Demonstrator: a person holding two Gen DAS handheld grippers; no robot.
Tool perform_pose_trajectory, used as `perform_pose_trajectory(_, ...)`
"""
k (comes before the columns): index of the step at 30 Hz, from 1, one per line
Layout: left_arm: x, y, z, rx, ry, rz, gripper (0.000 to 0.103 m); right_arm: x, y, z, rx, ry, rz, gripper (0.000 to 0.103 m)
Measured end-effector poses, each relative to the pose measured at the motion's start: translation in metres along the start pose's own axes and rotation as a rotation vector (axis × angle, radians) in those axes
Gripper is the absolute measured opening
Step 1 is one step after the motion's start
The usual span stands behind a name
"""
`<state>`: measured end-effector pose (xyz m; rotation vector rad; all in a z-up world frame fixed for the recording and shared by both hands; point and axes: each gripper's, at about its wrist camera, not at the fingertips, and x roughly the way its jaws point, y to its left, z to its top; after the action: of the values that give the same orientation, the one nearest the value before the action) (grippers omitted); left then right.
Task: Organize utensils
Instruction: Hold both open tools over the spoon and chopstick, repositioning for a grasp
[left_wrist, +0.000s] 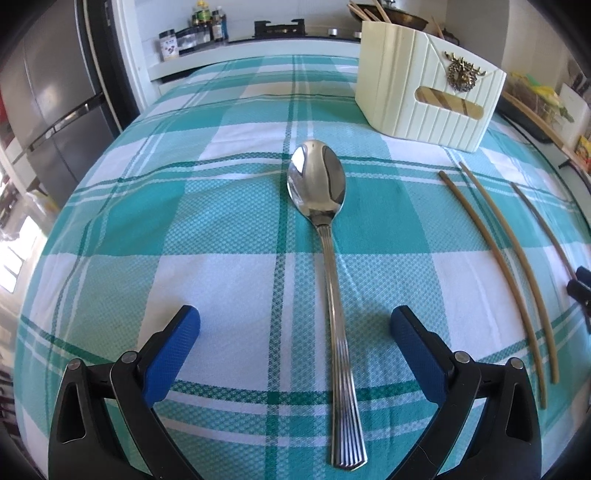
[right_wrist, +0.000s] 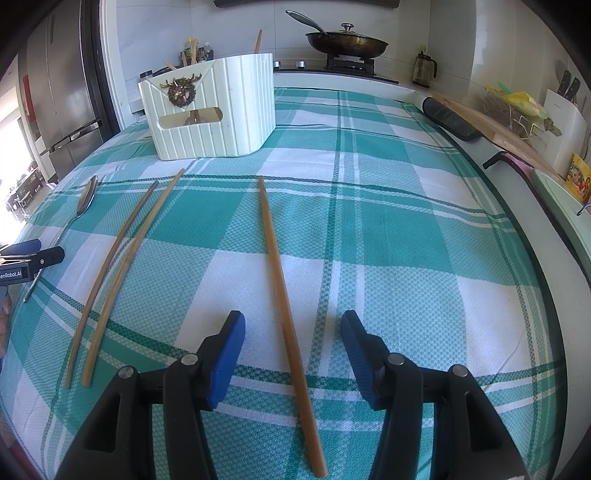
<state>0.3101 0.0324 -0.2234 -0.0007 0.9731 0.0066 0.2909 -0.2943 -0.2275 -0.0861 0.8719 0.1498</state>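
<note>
While the shiny ribbed-handle steel spoon lies between the spread left gripper, a slim bamboo chopstick sits untouched inside the open right gripper, cream ribbed plastic caddy behind.

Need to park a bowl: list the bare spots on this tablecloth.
Free: right of the single chopstick up to the counter edge; left of the spoon. Crowded: between spoon and chopstick pair, below the holder.
</note>
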Motion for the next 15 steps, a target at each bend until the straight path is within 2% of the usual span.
perform_pose_trajectory(5,-0.002,0.017,-0.003,0.024,0.026,-0.019,0.102,0.0,0.003,0.001,-0.036,0.017,0.014,0.061)
perform_pose_trajectory(11,0.001,0.024,0.004,0.105,0.084,-0.079,0.102,0.006,-0.003,0.016,-0.118,0.15,0.041,0.061)
perform_pose_trajectory(15,0.005,0.015,0.019,0.134,0.098,-0.132,0.102,0.015,-0.003,0.029,-0.171,0.195,0.071,0.061)
